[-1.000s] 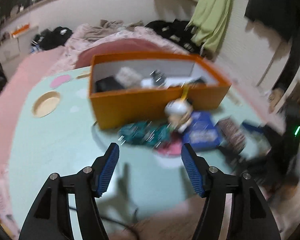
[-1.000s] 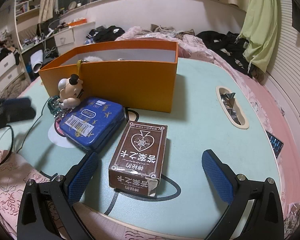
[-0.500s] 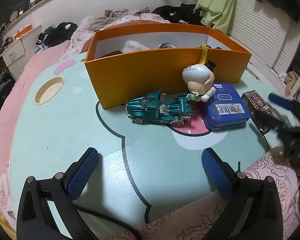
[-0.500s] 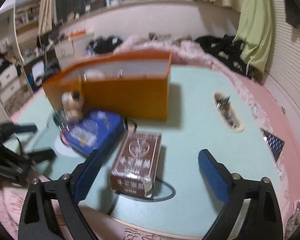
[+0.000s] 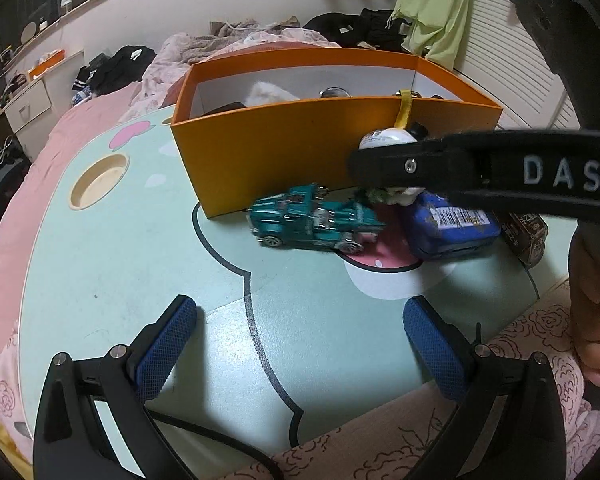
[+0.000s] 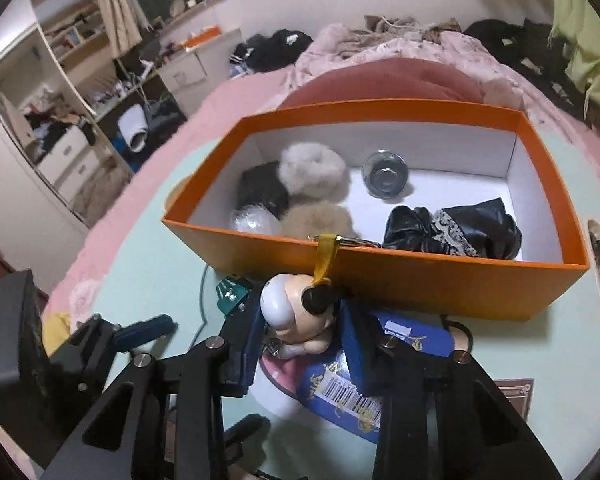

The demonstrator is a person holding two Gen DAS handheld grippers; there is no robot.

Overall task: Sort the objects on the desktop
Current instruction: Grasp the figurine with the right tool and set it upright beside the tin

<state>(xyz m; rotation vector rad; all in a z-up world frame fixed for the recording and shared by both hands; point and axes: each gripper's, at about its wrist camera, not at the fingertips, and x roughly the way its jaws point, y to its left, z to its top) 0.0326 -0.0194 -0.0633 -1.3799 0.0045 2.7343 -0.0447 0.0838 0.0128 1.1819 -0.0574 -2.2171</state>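
Right gripper (image 6: 300, 334) – jaws just closing, now pinching figurine (image 6: 296, 316) beside orange box (image 6: 420, 280). Left gripper (image 5: 300, 344) – jaws spread wide, empty, above bench (image 5: 140, 260) near teal truck (image 5: 312, 222).

We read the raised white letters "DAS" on the black arm of the right gripper (image 5: 384, 164), which crosses in front of the orange box (image 5: 280, 160) in the left wrist view. Just right of the box's front wall, the blue tin (image 5: 452, 232) carries a white barcode label (image 5: 458, 216); its digits are too small for us to read. The same barcode shows on the tin in the right wrist view, equally illegible. The brown card box (image 5: 528, 232) beside the tin bears print we cannot make out.
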